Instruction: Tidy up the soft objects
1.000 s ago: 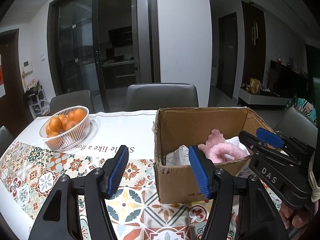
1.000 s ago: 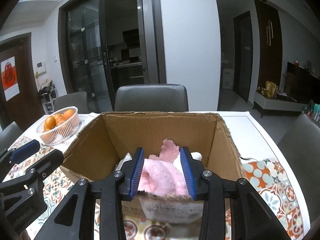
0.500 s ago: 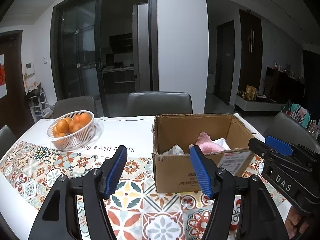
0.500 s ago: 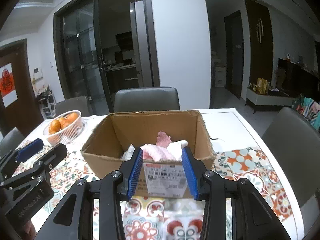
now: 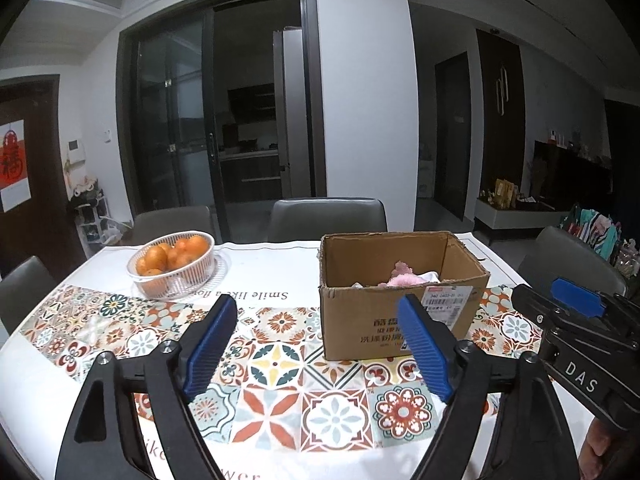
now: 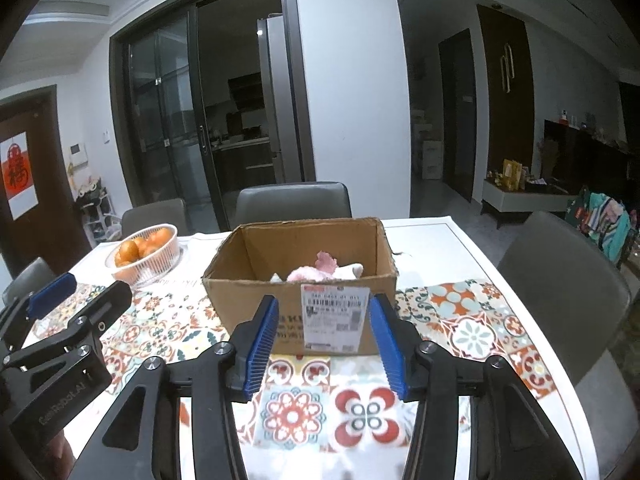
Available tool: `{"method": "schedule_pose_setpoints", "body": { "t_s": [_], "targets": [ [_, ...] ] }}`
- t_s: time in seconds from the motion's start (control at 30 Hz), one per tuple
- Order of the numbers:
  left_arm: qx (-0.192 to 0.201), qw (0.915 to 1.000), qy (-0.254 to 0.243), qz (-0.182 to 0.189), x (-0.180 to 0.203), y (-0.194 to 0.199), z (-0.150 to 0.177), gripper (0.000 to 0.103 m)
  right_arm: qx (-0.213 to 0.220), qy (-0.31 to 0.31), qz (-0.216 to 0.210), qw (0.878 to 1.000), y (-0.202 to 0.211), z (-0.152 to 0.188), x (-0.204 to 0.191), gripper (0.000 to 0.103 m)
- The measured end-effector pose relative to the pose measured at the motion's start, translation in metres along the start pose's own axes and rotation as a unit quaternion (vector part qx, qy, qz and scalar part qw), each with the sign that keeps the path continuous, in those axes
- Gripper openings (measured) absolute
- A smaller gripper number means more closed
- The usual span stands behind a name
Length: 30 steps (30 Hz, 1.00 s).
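One pink plush item lies inside the single cardboard box on the tiled surface, with what may be one or two white soft pieces beside it. One basket of oranges stands well apart. Both the left tongs and right tongs are opening, nothing between them.
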<state>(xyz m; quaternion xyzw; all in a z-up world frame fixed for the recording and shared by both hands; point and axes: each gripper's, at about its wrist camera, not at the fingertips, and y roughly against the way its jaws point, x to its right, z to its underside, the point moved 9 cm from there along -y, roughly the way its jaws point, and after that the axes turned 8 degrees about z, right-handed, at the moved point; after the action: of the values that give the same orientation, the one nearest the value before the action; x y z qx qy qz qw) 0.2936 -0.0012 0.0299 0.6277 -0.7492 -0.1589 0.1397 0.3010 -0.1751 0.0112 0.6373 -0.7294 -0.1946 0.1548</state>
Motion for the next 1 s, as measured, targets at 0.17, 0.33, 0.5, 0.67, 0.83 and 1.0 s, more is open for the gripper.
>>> {"method": "schedule_pose_setpoints", "body": {
  "t_s": [0.17,0.33,0.5,0.67,0.83,1.0],
  "targets": [
    [0.003,0.9999,-0.003,-0.012,-0.001,0.02,0.006,0.088,0.008,0.0,0.011,1.0,0.025,0.007,0.004,0.061],
    [0.005,0.9998,-0.004,-0.021,-0.002,0.042,0.016,0.091,0.019,0.003,0.025,1.0,0.047,0.014,0.011,0.071],
    [0.005,0.9997,-0.005,-0.023,-0.001,0.061,0.026,0.091,0.025,0.006,0.032,0.999,0.067,0.024,0.016,0.073],
    [0.006,0.9997,-0.009,-0.022,0.002,0.078,0.035,0.091,0.018,-0.002,0.031,0.999,0.08,0.037,0.019,0.074],
    [0.006,0.9997,-0.013,-0.021,0.006,0.092,0.044,0.097,0.018,-0.002,0.03,0.999,0.094,0.048,0.022,0.074],
    [0.007,0.9998,-0.014,-0.013,0.012,0.103,0.052,0.101,0.021,0.002,0.031,0.999,0.105,0.056,0.025,0.074]
  ]
}}
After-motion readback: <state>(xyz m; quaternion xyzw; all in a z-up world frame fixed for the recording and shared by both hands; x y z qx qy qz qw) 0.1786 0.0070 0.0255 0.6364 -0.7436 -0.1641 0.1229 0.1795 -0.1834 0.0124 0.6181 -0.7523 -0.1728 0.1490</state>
